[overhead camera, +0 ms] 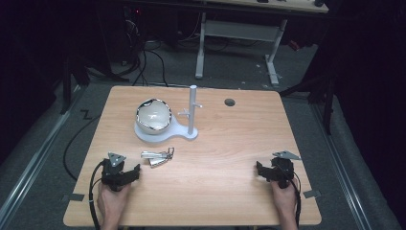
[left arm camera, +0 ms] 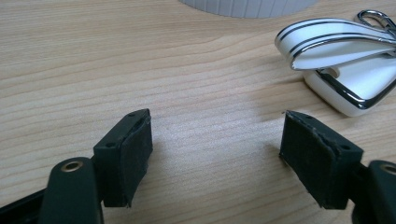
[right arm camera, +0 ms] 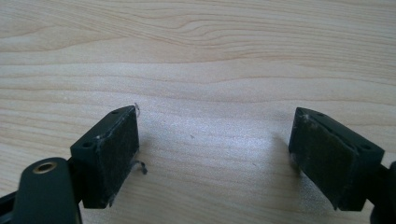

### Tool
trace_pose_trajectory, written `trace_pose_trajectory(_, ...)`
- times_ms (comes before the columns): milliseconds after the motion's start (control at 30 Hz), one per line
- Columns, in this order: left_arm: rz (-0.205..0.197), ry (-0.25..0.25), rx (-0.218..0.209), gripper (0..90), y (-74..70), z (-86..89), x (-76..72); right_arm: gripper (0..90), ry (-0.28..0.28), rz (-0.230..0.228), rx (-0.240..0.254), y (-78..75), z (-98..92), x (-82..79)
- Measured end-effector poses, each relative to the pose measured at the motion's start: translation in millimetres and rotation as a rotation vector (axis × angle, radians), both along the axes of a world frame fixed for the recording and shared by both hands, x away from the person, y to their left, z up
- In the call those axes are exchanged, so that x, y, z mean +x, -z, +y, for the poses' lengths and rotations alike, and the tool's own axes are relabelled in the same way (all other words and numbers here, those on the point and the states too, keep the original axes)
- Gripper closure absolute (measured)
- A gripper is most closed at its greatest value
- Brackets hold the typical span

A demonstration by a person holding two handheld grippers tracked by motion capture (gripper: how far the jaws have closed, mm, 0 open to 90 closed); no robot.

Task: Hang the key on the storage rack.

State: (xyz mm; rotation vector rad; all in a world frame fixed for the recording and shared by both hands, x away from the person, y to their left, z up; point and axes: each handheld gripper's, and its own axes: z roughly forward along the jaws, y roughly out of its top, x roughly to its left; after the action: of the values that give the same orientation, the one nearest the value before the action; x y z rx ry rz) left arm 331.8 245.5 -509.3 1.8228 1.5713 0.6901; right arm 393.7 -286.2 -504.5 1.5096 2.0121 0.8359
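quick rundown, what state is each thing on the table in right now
left tool: open, nothing between its jaws, low over the wood
right tool: open, nothing between its jaws
white and chrome key fob with ring: lying flat, untouched
glossy white bowl: tilted on the white stand base
white peg stand: upright, nothing hung on it

I can't make out any readable text from here — no label, brand, number or sign on the white key fob (left arm camera: 345,70) ahead of my left claw, and none on the wooden table (right arm camera: 201,56) under my right one — just bare grain.
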Motion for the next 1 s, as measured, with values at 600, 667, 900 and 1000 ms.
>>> trace_pose_trajectory(600,-0.029,-0.008,-0.029,24.4,-4.9,-3.1,-3.5,16.2,0.000,0.000,-0.001,0.0,0.0,0.0)
trace_pose_trajectory(667,-0.049,-0.002,-0.040,24.4,-9.7,-3.7,-5.8,16.2,0.000,0.000,-0.001,0.0,0.0,0.0)
trace_pose_trajectory(900,-0.073,0.035,-0.057,23.3,-20.8,-9.6,-10.8,16.2,-0.001,-0.001,-0.002,0.0,-0.1,0.0)
trace_pose_trajectory(1000,-0.087,0.044,-0.068,22.7,-25.2,-11.9,-11.0,16.2,-0.001,0.000,-0.002,0.0,-0.1,0.0)
